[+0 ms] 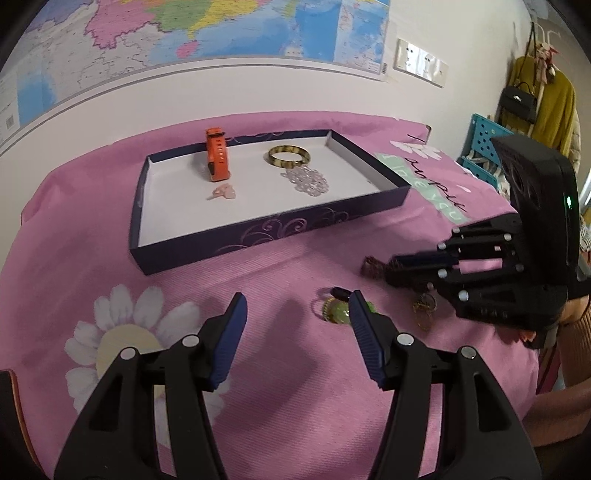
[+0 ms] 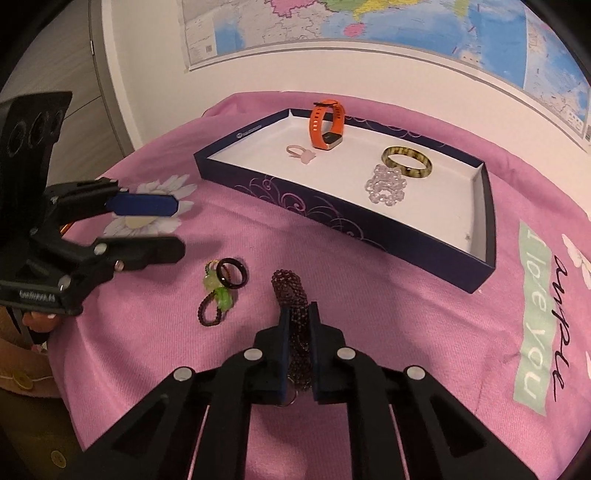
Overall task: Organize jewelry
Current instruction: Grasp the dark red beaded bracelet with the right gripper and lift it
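A dark blue box (image 1: 273, 236) (image 2: 332, 218) with a white floor holds an orange watch (image 1: 217, 159) (image 2: 327, 125), a pink ring (image 1: 222, 192) (image 2: 300, 152), a yellow-brown bangle (image 1: 289, 155) (image 2: 407, 161) and a clear bead bracelet (image 1: 306, 180) (image 2: 386, 184). My right gripper (image 2: 298, 314) (image 1: 397, 266) is shut on a dark purple beaded bracelet (image 2: 290, 291) (image 1: 373, 266) on the pink cloth. My left gripper (image 1: 297, 314) (image 2: 177, 225) is open above the cloth. A green bead piece (image 2: 218, 291) (image 1: 338, 313) and a black ring (image 2: 232, 272) lie beside its right finger.
A pink flowered cloth (image 1: 280, 362) (image 2: 406, 332) covers the table. A small gold piece (image 1: 424, 310) lies under the right gripper. A wall map (image 1: 192, 33) hangs behind. A blue crate (image 1: 487, 147) and a coat rack (image 1: 546, 99) stand at the right.
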Demonstrator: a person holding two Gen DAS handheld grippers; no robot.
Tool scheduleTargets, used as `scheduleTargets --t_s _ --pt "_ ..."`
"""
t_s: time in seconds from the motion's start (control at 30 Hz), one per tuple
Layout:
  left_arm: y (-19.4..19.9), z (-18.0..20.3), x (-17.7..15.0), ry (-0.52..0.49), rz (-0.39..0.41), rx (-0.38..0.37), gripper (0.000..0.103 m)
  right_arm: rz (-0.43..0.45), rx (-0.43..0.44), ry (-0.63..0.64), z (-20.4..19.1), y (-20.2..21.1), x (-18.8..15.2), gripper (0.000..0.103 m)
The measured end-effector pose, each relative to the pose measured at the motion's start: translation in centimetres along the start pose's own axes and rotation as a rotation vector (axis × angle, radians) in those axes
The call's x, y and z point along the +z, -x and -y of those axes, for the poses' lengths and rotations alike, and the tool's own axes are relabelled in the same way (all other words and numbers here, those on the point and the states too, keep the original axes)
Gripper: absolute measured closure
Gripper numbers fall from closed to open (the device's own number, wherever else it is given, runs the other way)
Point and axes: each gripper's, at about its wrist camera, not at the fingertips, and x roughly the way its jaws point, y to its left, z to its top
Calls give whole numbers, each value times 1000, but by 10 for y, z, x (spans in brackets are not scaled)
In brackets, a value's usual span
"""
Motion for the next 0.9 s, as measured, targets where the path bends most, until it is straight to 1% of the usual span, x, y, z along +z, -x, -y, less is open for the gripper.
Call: scheduleTargets --t_s 0.3,0.43,0.67,0.7,0.9 --pt "-5 21 -8 -45 -26 -57 46 77 34 -104 20 21 2 95" --pt "-5 25 -9 -49 -32 -82 46 88 42 -134 25 25 -2 95" --pt "-5 26 -10 -49 -39 -91 46 111 48 -160 29 33 -3 95" --pt "-6 25 -9 -49 -38 -83 47 115 46 -162 29 34 -3 95" --pt "-13 21 0 -63 -39 -55 54 115 56 -171 30 33 -4 95"
